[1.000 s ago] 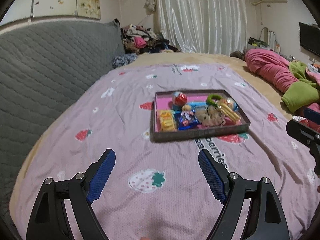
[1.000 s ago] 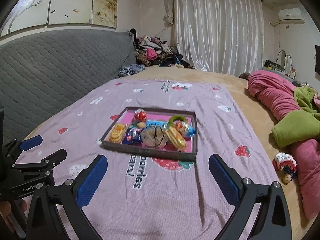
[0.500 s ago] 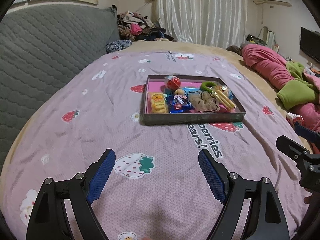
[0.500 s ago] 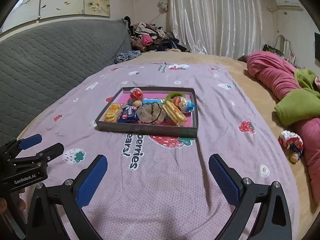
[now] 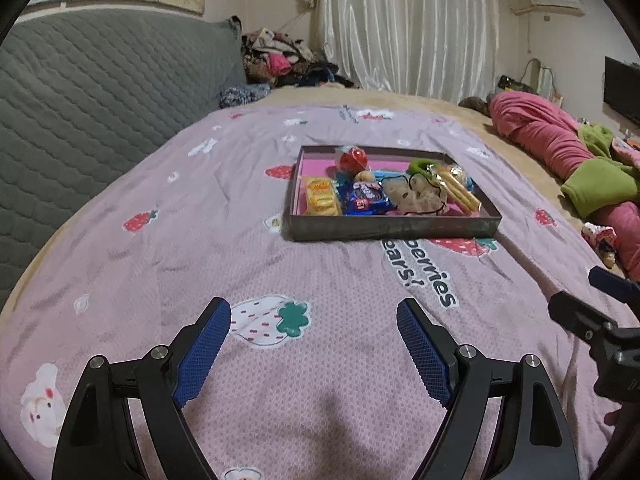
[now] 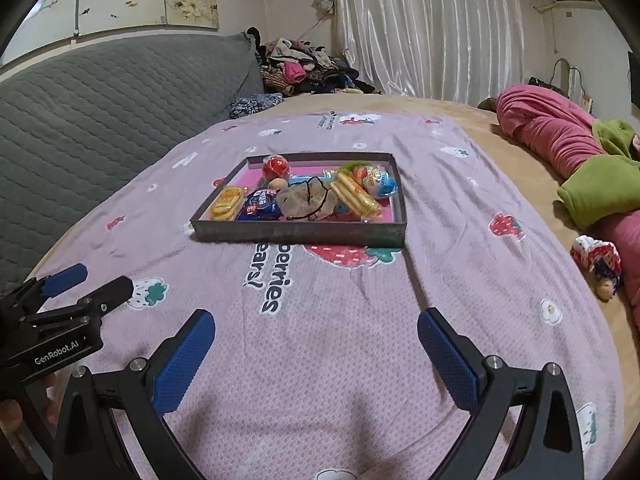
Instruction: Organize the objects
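A shallow dark tray [image 5: 384,230] [image 6: 296,234] with a pink floor sits mid-bed on the purple strawberry sheet. It holds a red ball [image 5: 352,159] [image 6: 275,167], a yellow snack pack [image 5: 320,196] [image 6: 227,202], a blue packet [image 5: 366,200] [image 6: 259,205], a brown soft toy [image 5: 414,196] [image 6: 308,198], wafer sticks [image 5: 460,194] [image 6: 356,196], a green ring [image 5: 420,166] and a wrapped egg [image 6: 380,182]. My left gripper [image 5: 314,320] and right gripper [image 6: 316,330] are both open, empty, well short of the tray.
A grey quilted headboard [image 5: 80,100] runs along the left. Pink and green bedding [image 5: 560,148] [image 6: 580,160] is piled at the right. A small doll [image 6: 598,260] lies at the right bed edge. Clothes [image 6: 304,68] are heaped at the far end.
Both grippers have tilted and shifted a little; the tray sits slightly nearer in both views. Both stay open and empty.
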`<action>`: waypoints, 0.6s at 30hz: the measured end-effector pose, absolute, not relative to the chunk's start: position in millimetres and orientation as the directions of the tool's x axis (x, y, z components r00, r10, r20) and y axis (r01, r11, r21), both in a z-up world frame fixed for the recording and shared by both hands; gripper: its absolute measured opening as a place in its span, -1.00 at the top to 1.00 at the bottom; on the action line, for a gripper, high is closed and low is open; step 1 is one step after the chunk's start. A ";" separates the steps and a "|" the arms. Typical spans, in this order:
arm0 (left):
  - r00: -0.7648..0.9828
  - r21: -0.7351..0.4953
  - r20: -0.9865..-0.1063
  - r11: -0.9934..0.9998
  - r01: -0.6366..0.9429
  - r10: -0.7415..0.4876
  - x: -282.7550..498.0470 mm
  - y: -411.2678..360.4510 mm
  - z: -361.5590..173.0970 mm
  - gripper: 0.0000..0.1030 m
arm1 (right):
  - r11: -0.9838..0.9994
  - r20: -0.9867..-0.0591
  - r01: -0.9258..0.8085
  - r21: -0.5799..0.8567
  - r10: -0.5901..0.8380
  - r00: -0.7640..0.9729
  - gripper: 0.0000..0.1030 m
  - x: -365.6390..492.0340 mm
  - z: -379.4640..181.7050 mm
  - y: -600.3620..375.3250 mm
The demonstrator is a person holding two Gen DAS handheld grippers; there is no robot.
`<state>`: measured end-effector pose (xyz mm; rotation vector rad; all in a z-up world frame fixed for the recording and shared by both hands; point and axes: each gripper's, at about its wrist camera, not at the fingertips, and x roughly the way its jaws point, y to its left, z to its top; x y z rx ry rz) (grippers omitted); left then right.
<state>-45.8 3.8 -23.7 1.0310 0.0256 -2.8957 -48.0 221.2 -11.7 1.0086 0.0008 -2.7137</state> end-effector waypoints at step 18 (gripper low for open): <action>-0.772 0.011 -0.633 -0.997 0.072 -0.062 -47.5 10.4 -38.3 -0.67 | -0.975 -0.631 0.210 0.068 -0.205 -0.748 -0.99 -49.9 -26.5 219.2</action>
